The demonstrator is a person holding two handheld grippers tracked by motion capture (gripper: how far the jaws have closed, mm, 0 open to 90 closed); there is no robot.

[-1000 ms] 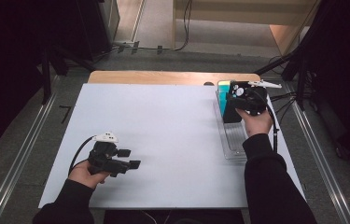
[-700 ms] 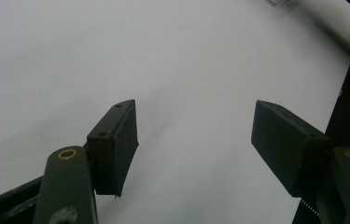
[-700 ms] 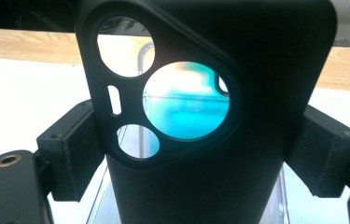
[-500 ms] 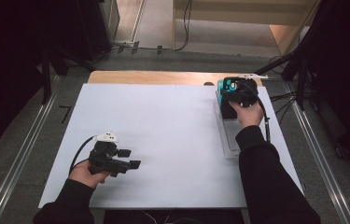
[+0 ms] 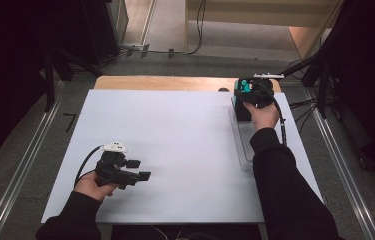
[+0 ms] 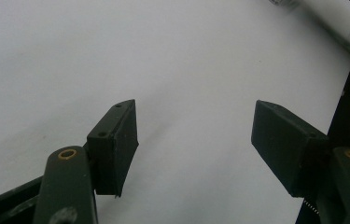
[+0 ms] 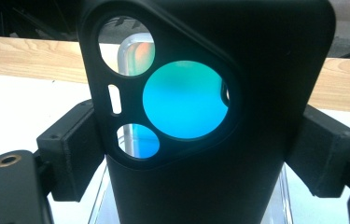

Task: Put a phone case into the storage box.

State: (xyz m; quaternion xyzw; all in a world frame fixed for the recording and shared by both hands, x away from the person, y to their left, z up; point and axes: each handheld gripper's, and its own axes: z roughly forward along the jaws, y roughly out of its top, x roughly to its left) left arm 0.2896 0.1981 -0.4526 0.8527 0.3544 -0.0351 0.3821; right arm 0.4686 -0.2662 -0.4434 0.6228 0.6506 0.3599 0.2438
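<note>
over the clear tray [image 5: 243, 150], right tongs [image 7: 186, 154] gripping black phone case [image 7: 238, 56]

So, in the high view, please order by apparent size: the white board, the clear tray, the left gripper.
1. White board, clearly the largest.
2. Clear tray, partly covered by the person's right arm.
3. Left gripper; it is nearer the camera, so its rank against the tray is unsure.

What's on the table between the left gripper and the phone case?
Nothing: in the high view, bare white table separates the left gripper from the phone case.
</note>
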